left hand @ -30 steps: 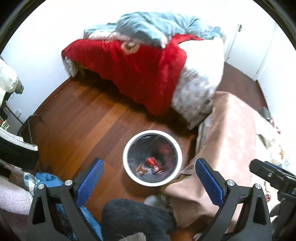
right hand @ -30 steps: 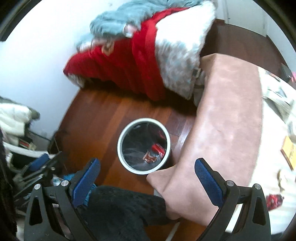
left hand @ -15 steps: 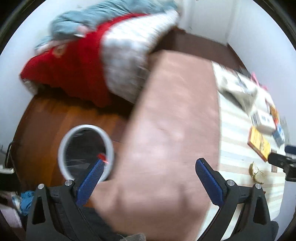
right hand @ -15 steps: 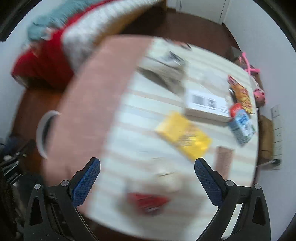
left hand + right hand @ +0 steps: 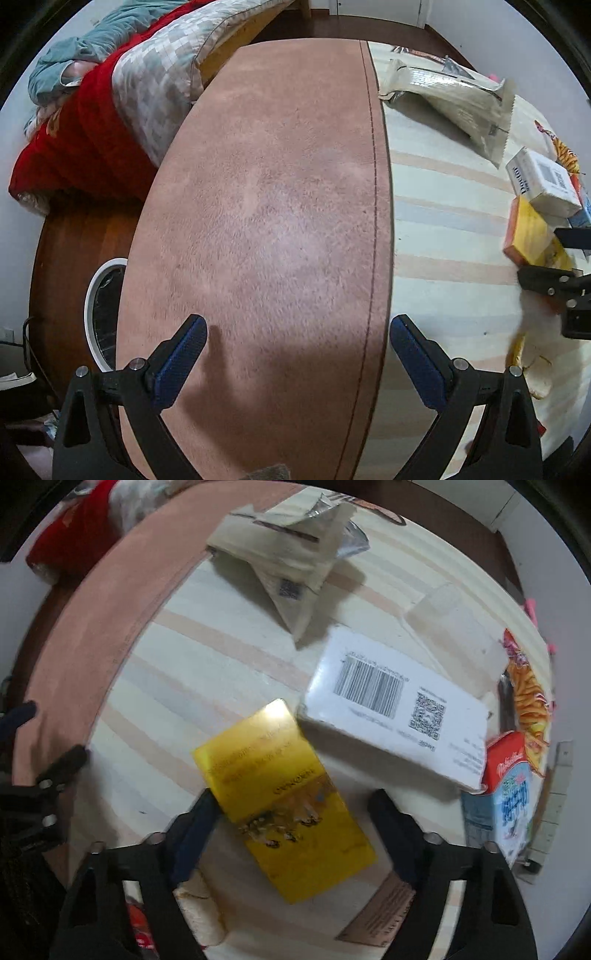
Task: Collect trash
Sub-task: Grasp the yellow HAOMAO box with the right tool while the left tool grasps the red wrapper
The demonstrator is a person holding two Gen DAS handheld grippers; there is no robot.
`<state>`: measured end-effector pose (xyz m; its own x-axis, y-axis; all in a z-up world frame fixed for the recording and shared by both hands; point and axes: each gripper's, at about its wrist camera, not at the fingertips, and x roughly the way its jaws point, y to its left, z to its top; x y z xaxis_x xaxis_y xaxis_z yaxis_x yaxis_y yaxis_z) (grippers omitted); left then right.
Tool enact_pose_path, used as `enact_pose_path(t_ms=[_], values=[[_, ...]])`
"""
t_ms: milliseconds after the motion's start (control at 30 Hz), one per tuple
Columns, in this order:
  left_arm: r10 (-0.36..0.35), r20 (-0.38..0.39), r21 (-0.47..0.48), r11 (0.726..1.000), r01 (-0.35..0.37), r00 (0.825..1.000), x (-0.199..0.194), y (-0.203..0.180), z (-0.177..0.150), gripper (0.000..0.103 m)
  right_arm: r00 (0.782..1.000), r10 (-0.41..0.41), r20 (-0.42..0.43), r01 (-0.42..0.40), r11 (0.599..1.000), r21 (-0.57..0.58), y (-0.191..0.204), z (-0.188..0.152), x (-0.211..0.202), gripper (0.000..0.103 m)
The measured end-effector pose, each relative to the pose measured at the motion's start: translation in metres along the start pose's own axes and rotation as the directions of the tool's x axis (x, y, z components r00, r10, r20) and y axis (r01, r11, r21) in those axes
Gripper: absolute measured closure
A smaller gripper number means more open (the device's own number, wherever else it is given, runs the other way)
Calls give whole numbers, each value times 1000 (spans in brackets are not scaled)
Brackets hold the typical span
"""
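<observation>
Yellow box (image 5: pixel 284 797) between the closing right tool (image 5: pixel 291 812), unseen by the spread left tool (image 5: pixel 297 360).

- The wide pinkish-brown plush cloth (image 5: pixel 266 206) on the table lies bare, open for a gripper to pass over.
- The striped cream tablecloth (image 5: pixel 207 672) is crowded: a flat yellow box (image 5: pixel 288 801), a white barcode-labelled box (image 5: pixel 395 709) just beside it, and a crumpled beige foil wrapper (image 5: pixel 291 561).
- A blue-and-red carton (image 5: pixel 513 794) and an orange snack bag (image 5: pixel 528 694) block the right edge.
</observation>
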<state>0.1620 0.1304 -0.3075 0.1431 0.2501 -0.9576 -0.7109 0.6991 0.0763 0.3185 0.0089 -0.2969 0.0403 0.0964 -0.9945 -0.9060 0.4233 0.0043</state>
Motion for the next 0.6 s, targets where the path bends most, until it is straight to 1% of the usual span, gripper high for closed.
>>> enact_pose_path(t_ms=[33, 100, 167, 233, 300, 400, 467, 500, 533, 600], values=[[-2, 0, -4, 1000, 2, 1000, 0, 0, 0, 2, 1000, 4, -7, -4, 999, 32, -3, -5, -3, 30], [3, 3, 1, 1000, -3, 1000, -2, -2, 0, 2, 1000, 10, -24, -8, 995, 99, -9, -14, -9, 31], [5, 12, 17, 1000, -5, 1000, -7, -4, -4, 2, 1000, -12, -15, 14, 981, 191, -20, -38, -21, 32], [-2, 26, 42, 999, 1, 1000, -16, -6, -10, 2, 1000, -20, 1, 19, 962, 273, -31, -67, -33, 32], [-20, 43, 76, 997, 17, 999, -27, -11, -17, 2, 1000, -11, 19, 3, 930, 368, -43, -107, -46, 32], [-92, 70, 137, 987, 81, 993, -50, -18, -34, 2, 999, -15, 31, -1, 881, 473, -54, -168, -57, 32], [-155, 85, 181, 974, 137, 984, -67, -25, -48, 2, 999, -9, 36, -12, 847, 532, -58, -201, -61, 33], [-196, 80, 203, 963, 177, 977, -74, -31, -56, 2, 999, -5, 36, -16, 831, 557, -57, -217, -60, 33], [-251, 61, 229, 945, 232, 966, -79, -38, -64, 2, 999, 6, 37, -26, 817, 575, -54, -230, -59, 33], [-326, 10, 272, 910, 311, 945, -82, -53, -77, 2, 999, 31, 29, -42, 799, 600, -56, -247, -56, 32]])
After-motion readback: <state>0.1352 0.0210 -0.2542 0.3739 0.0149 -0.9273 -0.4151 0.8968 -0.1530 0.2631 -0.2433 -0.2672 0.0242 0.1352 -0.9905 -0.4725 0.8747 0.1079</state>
